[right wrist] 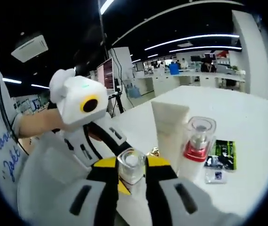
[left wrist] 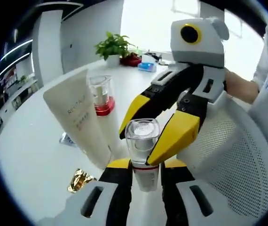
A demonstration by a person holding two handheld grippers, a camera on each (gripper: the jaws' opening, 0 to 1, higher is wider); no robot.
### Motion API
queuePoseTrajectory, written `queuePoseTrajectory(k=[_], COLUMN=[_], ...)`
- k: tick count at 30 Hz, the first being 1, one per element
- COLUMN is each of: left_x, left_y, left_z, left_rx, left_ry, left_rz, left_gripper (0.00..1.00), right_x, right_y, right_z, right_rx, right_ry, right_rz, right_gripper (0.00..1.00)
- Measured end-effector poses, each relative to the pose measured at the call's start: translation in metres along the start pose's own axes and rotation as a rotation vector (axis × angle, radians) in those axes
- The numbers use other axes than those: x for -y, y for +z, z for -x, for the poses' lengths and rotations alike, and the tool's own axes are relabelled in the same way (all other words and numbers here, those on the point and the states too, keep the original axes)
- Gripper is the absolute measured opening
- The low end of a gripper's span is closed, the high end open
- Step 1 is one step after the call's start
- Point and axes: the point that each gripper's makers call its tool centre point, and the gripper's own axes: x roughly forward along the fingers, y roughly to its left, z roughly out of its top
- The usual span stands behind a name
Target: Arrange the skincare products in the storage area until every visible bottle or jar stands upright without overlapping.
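**Both Grippers Closed on One Clear-Capped Bottle**

Fingers of the left gripper (left wrist: pixel 145 165) rose from the bottom centre of the left gripper view and were clamped on the body of a small bottle (left wrist: pixel 142 150) just under its clear cap. The right gripper (left wrist: pixel 160 127) reached in from the upper right of that view, its yellow tips pinching the same bottle at the cap. In the right gripper view the right gripper (right wrist: pixel 131 172) held the bottle (right wrist: pixel 130 165) at lower centre, with the left gripper (right wrist: pixel 120 141) coming in from the left.

To the left of centre in the left gripper view stood a cream tube (left wrist: pixel 80 117) and, just beside it, a second bottle with a red collar (left wrist: pixel 101 96), both upright on the white table (left wrist: pixel 35 155). A gold sachet (left wrist: pixel 80 180) lay at lower left. A dark sachet (right wrist: pixel 223 154) showed at right in the right gripper view. A white mesh organiser (left wrist: pixel 228 155) filled the lower right.

As a judgement, the held bottle looked rigid, light and smooth, probably glass or hard plastic, so slippery and liable to crack if dropped. The body below the cap seemed the safer hold; a cap might pull off.
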Motion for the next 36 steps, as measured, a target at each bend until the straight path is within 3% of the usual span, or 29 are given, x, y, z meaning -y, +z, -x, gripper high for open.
queuePoseTrajectory(k=[9,13,36], left_x=[-0.004,-0.01,-0.01], left_y=[-0.001,-0.001,-0.006], left_z=[-0.007,-0.01,-0.029], left_rx=[-0.007,-0.018,0.01], left_ry=[0.004,0.048,0.043], left_rz=[-0.005,-0.107,-0.069], left_gripper=[0.18,0.18,0.17], right_x=[0.006,0.009,0.017], right_y=[-0.003,-0.006,-0.021], right_z=[-0.002,-0.002,-0.002], right_rx=[-0.022,-0.035,-0.098], right_ry=[-0.025,-0.039,-0.078], right_rz=[0.026,0.057,0.114], right_gripper=[0.21,0.21,0.21])
